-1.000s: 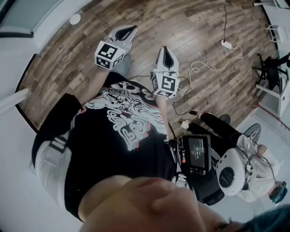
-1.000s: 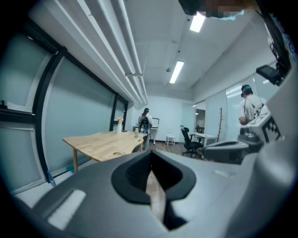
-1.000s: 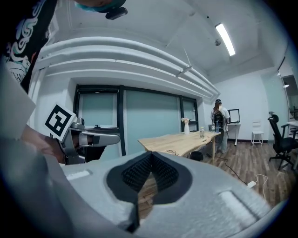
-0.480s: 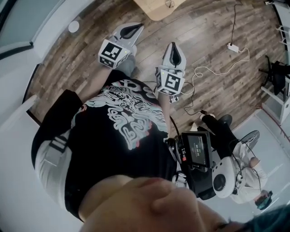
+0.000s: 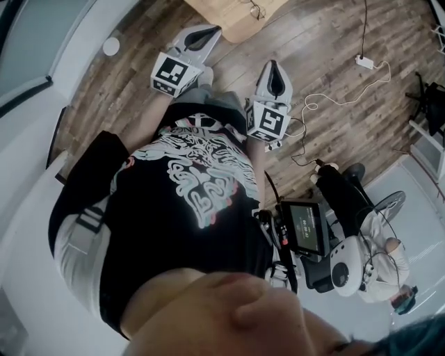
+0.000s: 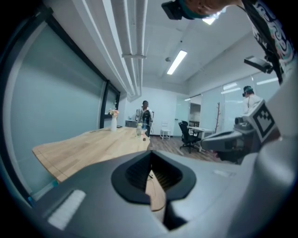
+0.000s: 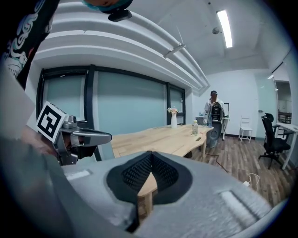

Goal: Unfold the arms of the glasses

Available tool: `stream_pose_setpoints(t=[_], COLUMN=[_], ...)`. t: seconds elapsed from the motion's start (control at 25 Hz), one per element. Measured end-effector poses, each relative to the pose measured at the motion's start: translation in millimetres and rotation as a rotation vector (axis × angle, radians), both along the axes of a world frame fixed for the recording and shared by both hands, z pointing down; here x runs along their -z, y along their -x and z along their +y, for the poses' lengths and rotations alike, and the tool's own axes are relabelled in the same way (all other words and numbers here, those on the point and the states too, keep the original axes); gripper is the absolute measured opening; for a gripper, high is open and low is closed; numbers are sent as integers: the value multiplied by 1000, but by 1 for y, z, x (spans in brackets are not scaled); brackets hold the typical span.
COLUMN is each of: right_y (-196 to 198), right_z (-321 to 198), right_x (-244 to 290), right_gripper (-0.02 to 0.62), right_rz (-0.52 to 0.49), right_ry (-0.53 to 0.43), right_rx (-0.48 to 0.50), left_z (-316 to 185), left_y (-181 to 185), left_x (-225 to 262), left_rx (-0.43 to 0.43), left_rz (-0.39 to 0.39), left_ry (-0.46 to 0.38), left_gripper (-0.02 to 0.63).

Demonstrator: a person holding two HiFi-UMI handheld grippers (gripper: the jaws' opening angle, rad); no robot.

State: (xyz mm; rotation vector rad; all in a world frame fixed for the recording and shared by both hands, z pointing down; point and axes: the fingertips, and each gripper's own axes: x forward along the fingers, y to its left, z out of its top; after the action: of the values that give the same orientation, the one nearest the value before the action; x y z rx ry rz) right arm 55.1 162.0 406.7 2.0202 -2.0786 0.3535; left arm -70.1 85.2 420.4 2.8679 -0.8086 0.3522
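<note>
head view looks down on a wood plank floor [image 5: 334, 104], with the wearer's black printed shirt [image 5: 188, 201] filling the near middle. a long glass wall [image 7: 125, 102] runs along the left of the room, and strip lights sit in the white ceiling. a pale wooden surface [image 5: 233, 24] lies at the far edge of the floor, ahead of both tools; in the right gripper view it stretches away toward a standing person [image 7: 214, 109] at the far end. another person [image 5: 379, 254] in white is near the right. a black office chair [image 7: 272, 139] stands far right, well apart from the surface.

the left hand-held gripper [image 5: 214, 30] is clenched with nothing in it, held in the air just short of the surface's near edge. the right hand-held gripper [image 5: 272, 66] is clenched and empty too, over the floor, a little nearer.

a white vase [image 7: 173, 120] of flowers and a bottle [image 7: 194, 128] stand far along the surface. a white power strip [image 5: 364, 62] lies on the floor to the right. the glasses [image 5: 256, 8] show as a small dark wire shape on the surface, apart from both tools; their arms are too small to make out.
</note>
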Motion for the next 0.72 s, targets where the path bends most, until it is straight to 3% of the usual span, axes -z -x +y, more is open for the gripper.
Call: stream_pose_setpoints(t=[0.36,0.72], right_y=[-5,-14], right_z=[-40,-79], right_x=[-13,-17], right_gripper=[-2,-2], right_rz=[-15,-35], right_ry=[8,-16], right_rx=[14,73], left_z=[-39,-74], left_y=[-20,-35], left_x=[-18,-33], left_rx=[-50,-24], left_rz=[-92,-142], left_ry=[-47,-43], left_gripper=[-11,-11])
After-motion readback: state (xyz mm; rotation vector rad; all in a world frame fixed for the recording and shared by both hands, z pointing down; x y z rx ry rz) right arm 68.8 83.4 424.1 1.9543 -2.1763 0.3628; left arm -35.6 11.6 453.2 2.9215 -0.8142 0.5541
